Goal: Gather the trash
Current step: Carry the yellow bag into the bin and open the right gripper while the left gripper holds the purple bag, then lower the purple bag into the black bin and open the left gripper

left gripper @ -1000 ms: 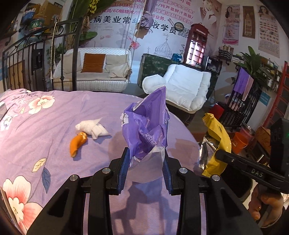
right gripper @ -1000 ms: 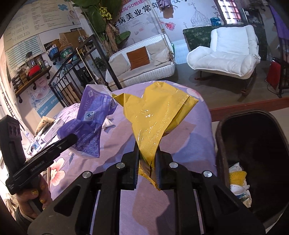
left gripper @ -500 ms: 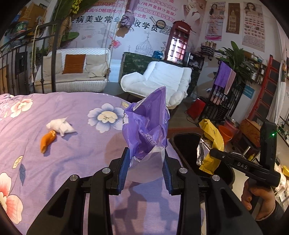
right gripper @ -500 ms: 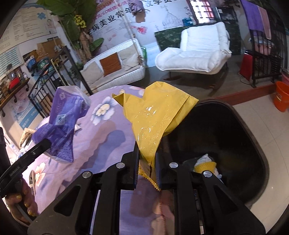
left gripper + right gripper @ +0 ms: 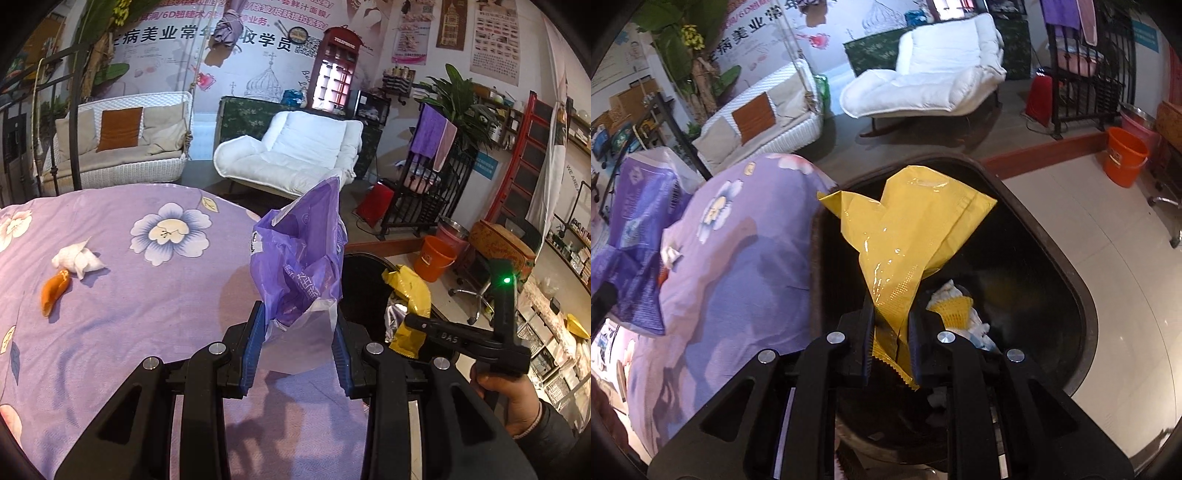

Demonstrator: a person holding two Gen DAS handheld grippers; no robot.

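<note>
The table (image 5: 155, 302) wore a lilac cloth printed with pale flowers, its rounded edge falling away toward a tiled floor (image 5: 1115, 236). On the cloth, well apart from both tools, lay a crumpled white tissue (image 5: 77, 257) with an orange peel (image 5: 53, 291) just beside it. A black trash bin (image 5: 1067, 258) stood against the table's edge, and inside it lay white paper scraps and a yellow foam net (image 5: 955, 312).

The left tool (image 5: 298, 343) was clamped on a purple plastic bag (image 5: 303, 258), which stood up crumpled from between its blue pads above the cloth near the table's edge. The right tool (image 5: 891, 341) was pinched tight on a yellow wrapper (image 5: 908, 236), held over the open mouth of the bin; a hand (image 5: 515, 398) in a dark sleeve gripped its handle.

Beyond the table the room was crowded: a white padded lounge chair (image 5: 295, 151), a white wicker swing seat (image 5: 122, 144) with a brown cushion, a red phone-booth cabinet (image 5: 338, 70), a wall mural with Chinese lettering, a leafy plant, purple towels on a black rack, and an orange bucket (image 5: 1124, 157) on the floor
</note>
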